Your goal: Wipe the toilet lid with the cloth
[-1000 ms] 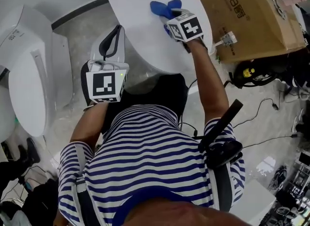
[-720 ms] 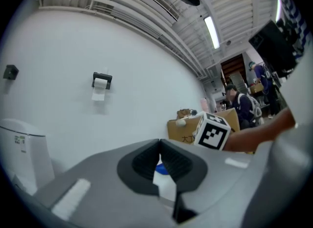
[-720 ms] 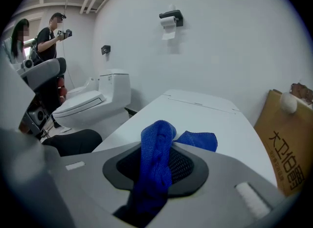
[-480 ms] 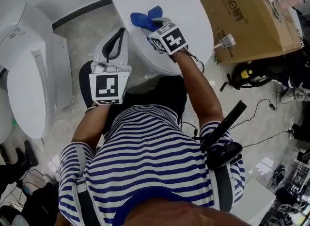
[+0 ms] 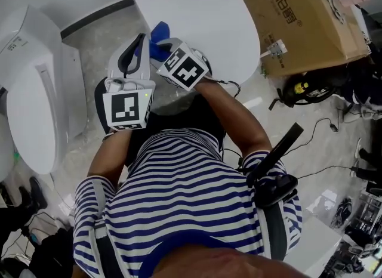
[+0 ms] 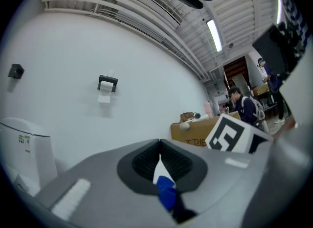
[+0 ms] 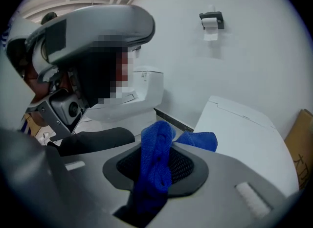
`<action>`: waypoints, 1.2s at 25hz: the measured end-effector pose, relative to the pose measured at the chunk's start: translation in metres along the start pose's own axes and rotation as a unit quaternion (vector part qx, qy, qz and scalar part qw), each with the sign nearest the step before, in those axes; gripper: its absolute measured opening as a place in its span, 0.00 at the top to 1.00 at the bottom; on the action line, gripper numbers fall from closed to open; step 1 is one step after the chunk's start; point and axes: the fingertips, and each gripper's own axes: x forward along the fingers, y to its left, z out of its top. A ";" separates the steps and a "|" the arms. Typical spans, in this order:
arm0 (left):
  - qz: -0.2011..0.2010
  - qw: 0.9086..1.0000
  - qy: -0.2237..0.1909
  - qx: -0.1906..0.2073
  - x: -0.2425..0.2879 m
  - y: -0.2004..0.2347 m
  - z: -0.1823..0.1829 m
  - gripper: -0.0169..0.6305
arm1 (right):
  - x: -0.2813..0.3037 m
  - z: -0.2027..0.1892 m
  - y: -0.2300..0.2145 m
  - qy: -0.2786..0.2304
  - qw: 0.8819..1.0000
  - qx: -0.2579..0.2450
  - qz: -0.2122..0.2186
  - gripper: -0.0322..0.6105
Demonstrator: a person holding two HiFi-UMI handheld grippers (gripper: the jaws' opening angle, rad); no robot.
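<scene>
Lid (image 5: 203, 26) looks partly wiped, I think; its far end and right side may need more. Box (image 5: 298, 20) crowds the lid's right edge, but the floor (image 5: 101, 38) by the left edge is open. Right gripper (image 5: 164, 49) pinches the blue cloth (image 5: 160, 32) at the lid's near left edge. Left gripper (image 5: 134, 50), jaws pressed together, hangs just beside it.
</scene>
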 end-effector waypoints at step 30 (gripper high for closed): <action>-0.045 0.999 0.021 -0.014 0.038 -0.052 -0.017 0.97 | -0.229 -0.161 -0.237 -0.009 0.938 0.143 -0.315 0.76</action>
